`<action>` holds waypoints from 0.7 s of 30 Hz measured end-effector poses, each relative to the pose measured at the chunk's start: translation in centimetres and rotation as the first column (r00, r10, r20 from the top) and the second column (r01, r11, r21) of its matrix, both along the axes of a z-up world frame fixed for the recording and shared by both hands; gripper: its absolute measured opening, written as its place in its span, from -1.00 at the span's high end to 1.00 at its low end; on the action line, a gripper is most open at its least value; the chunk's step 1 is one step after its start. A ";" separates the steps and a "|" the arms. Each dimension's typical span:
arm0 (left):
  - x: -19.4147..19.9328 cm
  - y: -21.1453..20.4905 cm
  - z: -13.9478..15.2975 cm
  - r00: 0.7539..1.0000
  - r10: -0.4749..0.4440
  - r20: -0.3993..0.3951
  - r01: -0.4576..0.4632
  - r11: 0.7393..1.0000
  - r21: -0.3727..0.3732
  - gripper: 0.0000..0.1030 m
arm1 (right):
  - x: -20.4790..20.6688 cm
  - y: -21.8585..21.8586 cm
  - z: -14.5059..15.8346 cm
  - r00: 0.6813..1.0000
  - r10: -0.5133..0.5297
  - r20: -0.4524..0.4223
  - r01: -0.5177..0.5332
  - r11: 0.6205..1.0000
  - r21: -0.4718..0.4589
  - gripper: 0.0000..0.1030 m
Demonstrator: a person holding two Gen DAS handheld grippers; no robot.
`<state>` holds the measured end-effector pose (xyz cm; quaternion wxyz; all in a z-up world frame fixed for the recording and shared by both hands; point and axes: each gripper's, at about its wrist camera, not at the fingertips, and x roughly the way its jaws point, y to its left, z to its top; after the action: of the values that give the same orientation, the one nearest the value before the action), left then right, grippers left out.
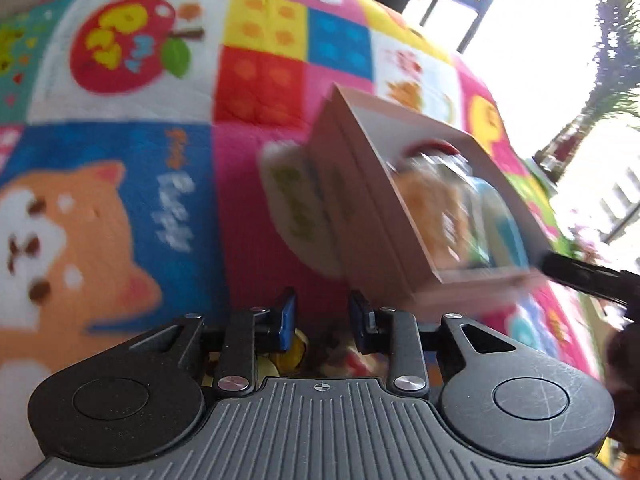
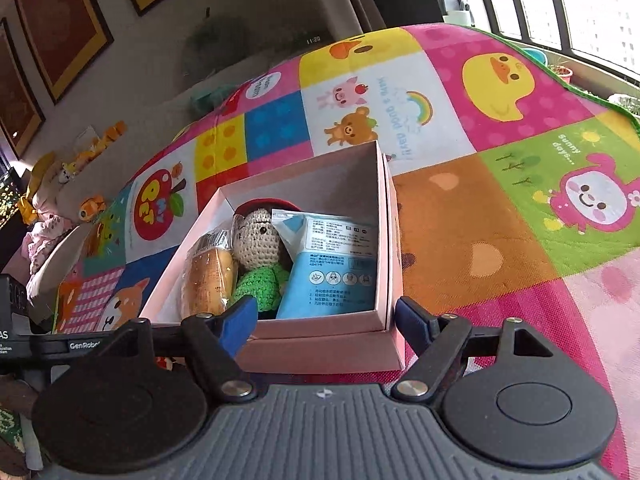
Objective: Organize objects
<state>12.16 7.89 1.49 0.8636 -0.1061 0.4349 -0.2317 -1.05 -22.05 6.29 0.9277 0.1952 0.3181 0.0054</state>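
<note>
Pink box, open top, sits on the colourful patchwork mat, roughly mid-scene in the right wrist view. It appears nested in or on a second pink shell (lid?), can't tell which.

Contents, L to R in the right wrist view:
- wrapped bread roll, against the left wall
- crochet doll, beige head, red hat, green body, in the middle, touching the roll
- blue-and-white packet, printed text, leaning at the right side, next to the doll

R gripper: jaws apart, straddling the near wall of the box. Left blue pad overlaps the near-left rim; right pad is just outside the near-right corner. Contact w/ box not resolvable, nothing clamped.

L gripper: jaws drawn together, only a narrow gap between the blue pads, nothing gripped between them. Points down at the mat, pink patch. In this view the box is blurred, right of centre and beyond the fingertips, apart from them. A black bar reaches the box's right near corner; prob. the other tool, not certain.

Far left beyond the mat: soft toys in a heap. Framed pictures on the wall. Windows far right.
</note>
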 end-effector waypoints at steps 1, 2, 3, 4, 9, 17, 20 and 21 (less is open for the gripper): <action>-0.6 0.0 -0.1 1.000 -0.013 -0.016 0.013 1.000 -0.012 0.45 | -0.1 0.2 0.0 1.000 0.000 0.003 0.000 1.000 -0.008 -0.50; -1.3 -0.1 0.0 0.999 -0.022 -0.023 0.021 1.000 -0.017 0.46 | -0.2 0.3 -0.1 1.000 -0.002 0.006 0.002 1.000 -0.010 -0.50; -2.0 -0.3 0.0 0.999 -0.035 -0.031 0.035 0.999 -0.023 0.46 | -0.2 0.4 -0.1 1.000 -0.007 0.006 0.007 1.000 -0.008 -0.50; -2.8 -0.6 0.0 0.997 -0.063 -0.043 0.062 0.997 -0.038 0.46 | -0.2 0.4 0.0 1.000 -0.009 0.004 0.009 1.000 -0.008 -0.50; -6.9 -0.5 2.6 0.999 -0.023 0.040 0.026 0.997 -0.074 0.46 | -1.3 1.3 0.7 1.000 0.003 0.025 -0.002 0.997 -0.075 -0.50; -14.5 1.5 6.3 0.994 0.052 0.097 -0.057 0.997 0.043 0.45 | -7.0 6.8 2.6 0.952 0.307 0.011 -0.293 0.918 -0.266 -0.59; -16.2 0.9 5.2 1.000 0.021 0.018 -0.022 0.997 0.078 0.45 | -8.4 9.6 1.1 0.895 0.440 -0.069 -0.443 0.865 -0.234 -0.59; -16.5 0.6 4.8 1.000 0.030 0.000 -0.030 0.995 0.099 0.45 | -8.6 10.5 0.5 0.885 0.457 -0.086 -0.463 0.850 -0.250 -0.59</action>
<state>-4.34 8.53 6.28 0.8709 -0.0698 0.4448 -0.1969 -9.69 -11.58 6.78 0.9133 -0.0116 0.3639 0.1827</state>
